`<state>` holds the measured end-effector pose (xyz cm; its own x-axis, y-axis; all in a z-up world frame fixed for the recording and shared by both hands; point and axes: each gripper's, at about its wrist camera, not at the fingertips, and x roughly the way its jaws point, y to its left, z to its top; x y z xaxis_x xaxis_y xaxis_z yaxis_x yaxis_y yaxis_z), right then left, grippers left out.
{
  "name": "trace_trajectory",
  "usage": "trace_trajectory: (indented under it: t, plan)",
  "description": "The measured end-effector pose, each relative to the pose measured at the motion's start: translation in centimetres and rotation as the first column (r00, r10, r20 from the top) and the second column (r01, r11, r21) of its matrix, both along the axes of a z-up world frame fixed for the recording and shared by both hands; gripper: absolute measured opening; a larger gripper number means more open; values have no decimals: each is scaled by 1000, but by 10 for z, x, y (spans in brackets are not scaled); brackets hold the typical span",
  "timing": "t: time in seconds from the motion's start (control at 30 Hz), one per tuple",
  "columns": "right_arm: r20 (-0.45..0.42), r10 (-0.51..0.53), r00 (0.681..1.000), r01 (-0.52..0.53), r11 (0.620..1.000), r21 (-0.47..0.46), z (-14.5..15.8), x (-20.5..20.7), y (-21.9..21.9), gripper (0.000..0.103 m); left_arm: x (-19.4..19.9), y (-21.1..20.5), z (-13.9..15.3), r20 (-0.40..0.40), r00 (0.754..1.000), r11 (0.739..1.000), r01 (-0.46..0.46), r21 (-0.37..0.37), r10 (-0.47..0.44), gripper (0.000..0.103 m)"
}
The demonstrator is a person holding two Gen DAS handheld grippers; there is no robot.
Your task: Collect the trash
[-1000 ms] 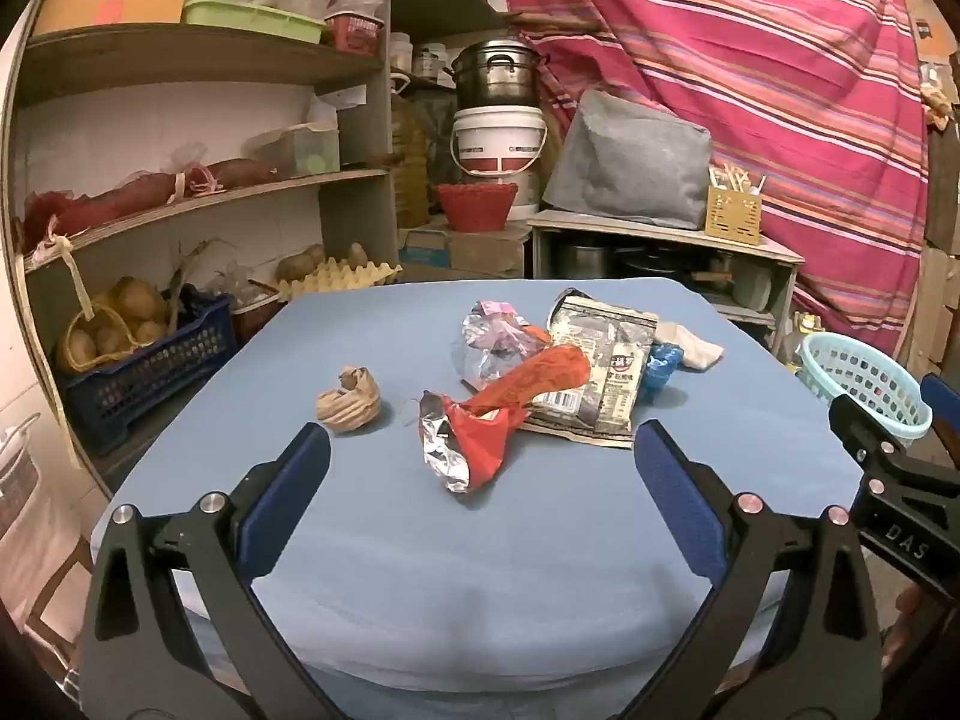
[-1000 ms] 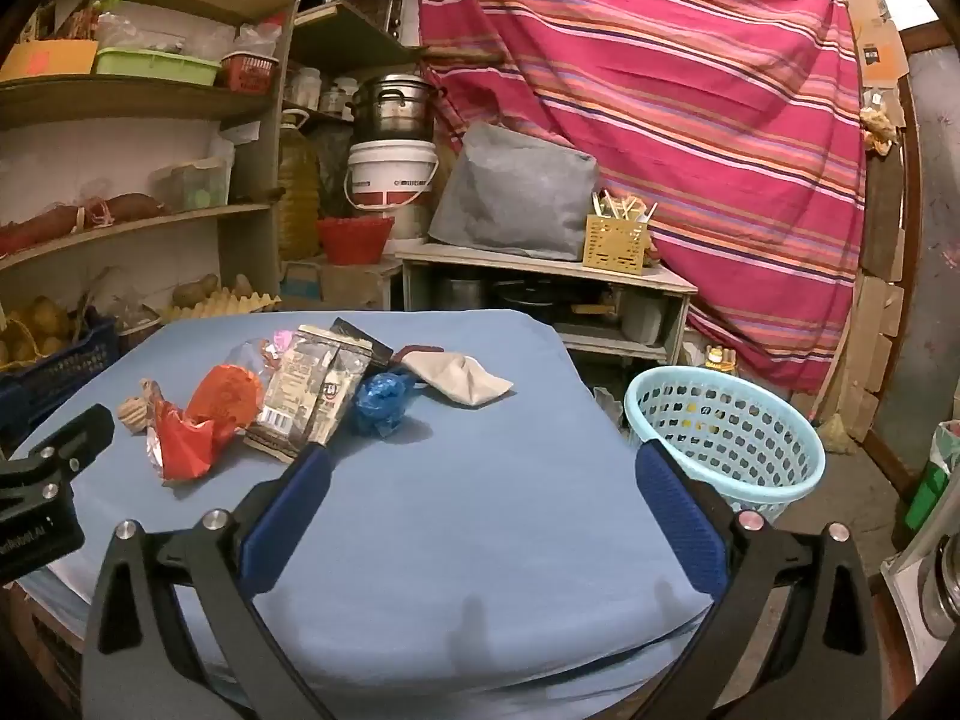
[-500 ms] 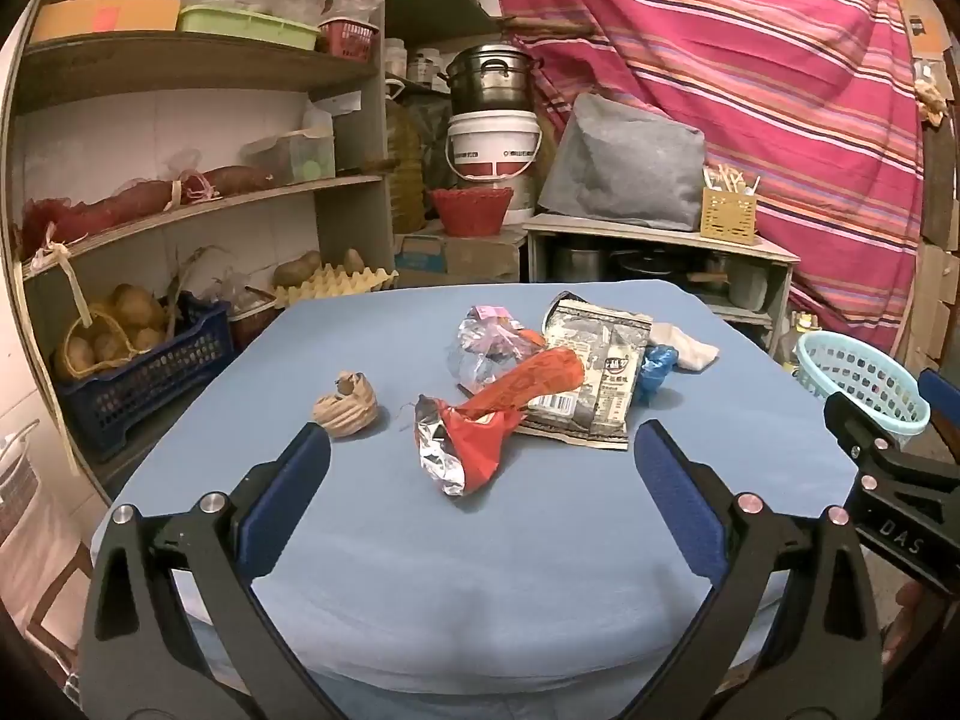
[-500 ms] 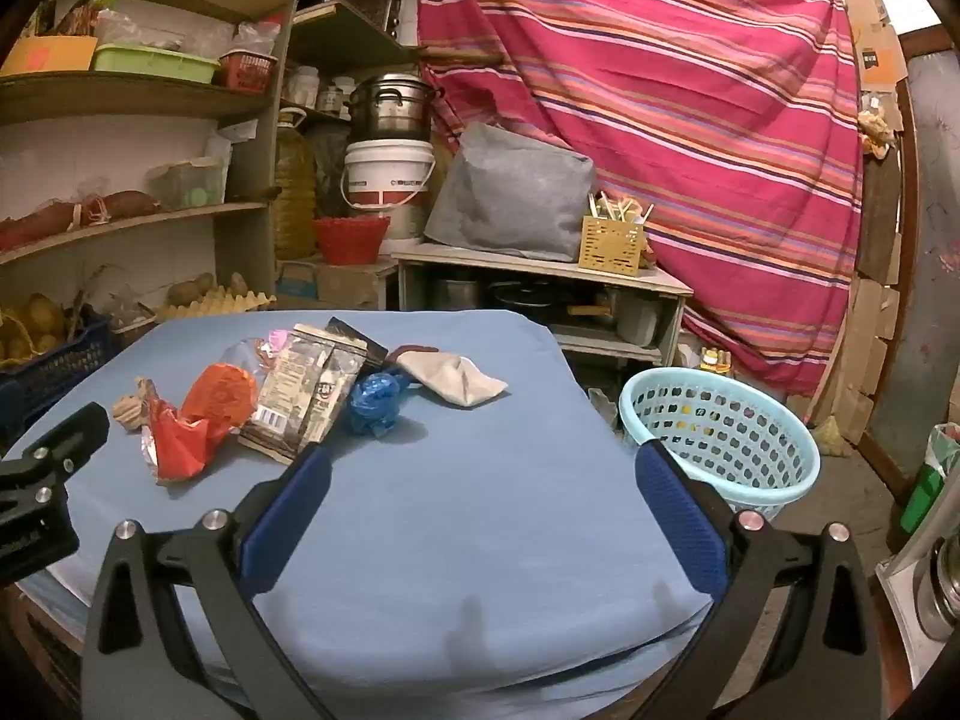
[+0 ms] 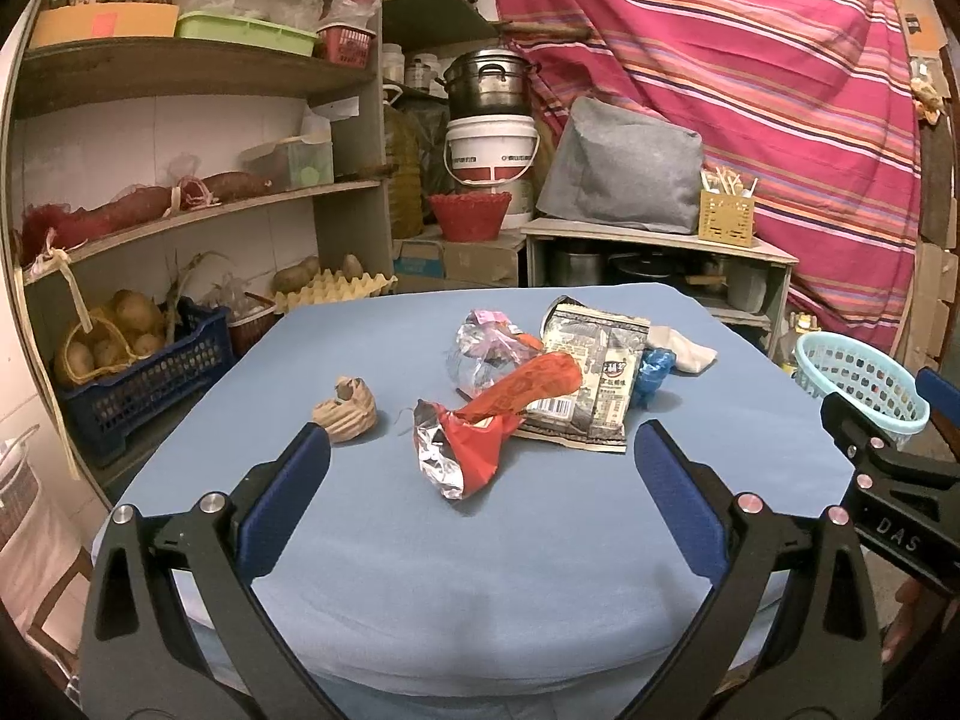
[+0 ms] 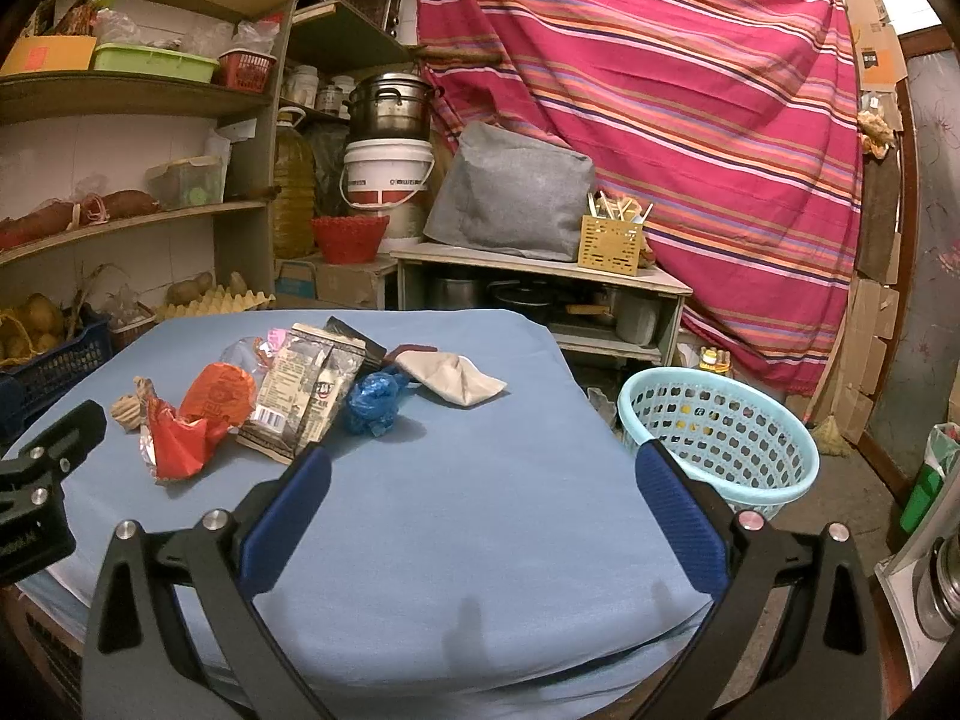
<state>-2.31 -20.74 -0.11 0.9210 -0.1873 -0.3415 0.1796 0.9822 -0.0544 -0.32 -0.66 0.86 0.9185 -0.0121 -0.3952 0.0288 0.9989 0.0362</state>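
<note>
Left gripper (image 5: 480, 462): jaws spread wide, holding nothing, above the near part of the table.
Right gripper (image 6: 483, 468): jaws spread wide, holding nothing.
Table (image 5: 540, 570): covered in blue cloth.
Red wrapper (image 5: 480, 426): crumpled, foil-lined, mid-table, overlapping the grey snack packet (image 5: 594, 384).
Clear plastic bag (image 5: 486, 348): behind the red wrapper.
Brown paper wad (image 5: 347, 409): apart, left of the pile.
Blue wad (image 6: 375, 399): beside the packet.
Beige cloth (image 6: 453, 378): just beyond the blue wad.
Basket (image 6: 720, 438): light blue, on the floor right of the table.
</note>
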Motion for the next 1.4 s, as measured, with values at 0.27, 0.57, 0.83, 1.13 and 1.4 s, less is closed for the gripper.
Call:
trace_trajectory:
  t: [0.27,0.57,0.83,1.13,1.4]
  plan:
    - [0,-1,1000,1,1000,-2,0,0,0,99,3,0,3,-1,1000,1000,-2,-6,2,98]
    - [0,-1,1000,1,1000,-4,0,0,0,99,-2,-2,1,4,1000,1000,2,0,-2,98]
    - [-1,-2,1000,2,1000,-3,0,1,0,99,-2,-2,0,5,1000,1000,0,-1,0,98]
    - [-1,-2,1000,2,1000,-4,0,1,0,99,-3,-2,-1,5,1000,1000,0,-1,0,98]
    - [-1,-3,1000,3,1000,-5,0,2,1,99,-2,-2,-1,5,1000,1000,-1,-1,1,98]
